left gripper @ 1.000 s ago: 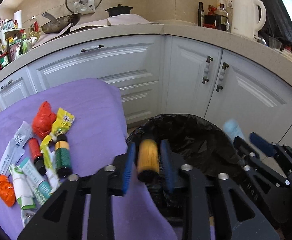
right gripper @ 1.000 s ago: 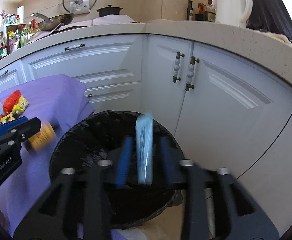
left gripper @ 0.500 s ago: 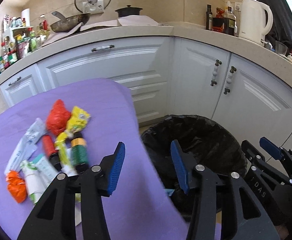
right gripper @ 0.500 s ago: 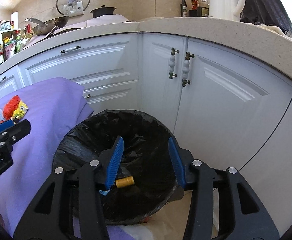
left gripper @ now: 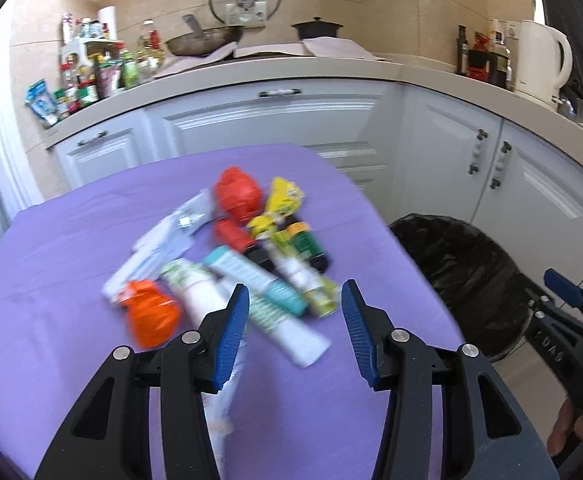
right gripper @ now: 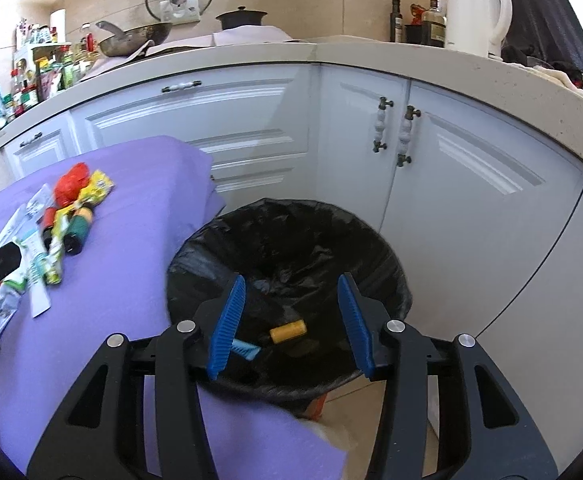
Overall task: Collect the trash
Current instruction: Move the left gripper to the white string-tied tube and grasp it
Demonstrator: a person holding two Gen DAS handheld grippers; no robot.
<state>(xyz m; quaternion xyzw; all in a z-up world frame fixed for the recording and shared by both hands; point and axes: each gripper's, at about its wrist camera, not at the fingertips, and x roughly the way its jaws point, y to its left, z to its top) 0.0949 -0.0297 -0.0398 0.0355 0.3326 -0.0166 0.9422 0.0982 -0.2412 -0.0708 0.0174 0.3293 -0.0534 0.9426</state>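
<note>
surface cloth: plain purple
bin liner: glossy black
crumpled wrapper: red
cabinet doors: white
small bottle in bin: yellow

both the left gripper and right gripper are now empty, their yellow cylinder and light-blue packet lying in the black-lined bin.

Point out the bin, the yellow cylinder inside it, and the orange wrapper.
bin [right gripper: 387, 248], right wrist view, liner's far rim
yellow cylinder [right gripper: 288, 331], right wrist view, its side
orange wrapper [left gripper: 151, 314], left wrist view, crumpled middle
</note>
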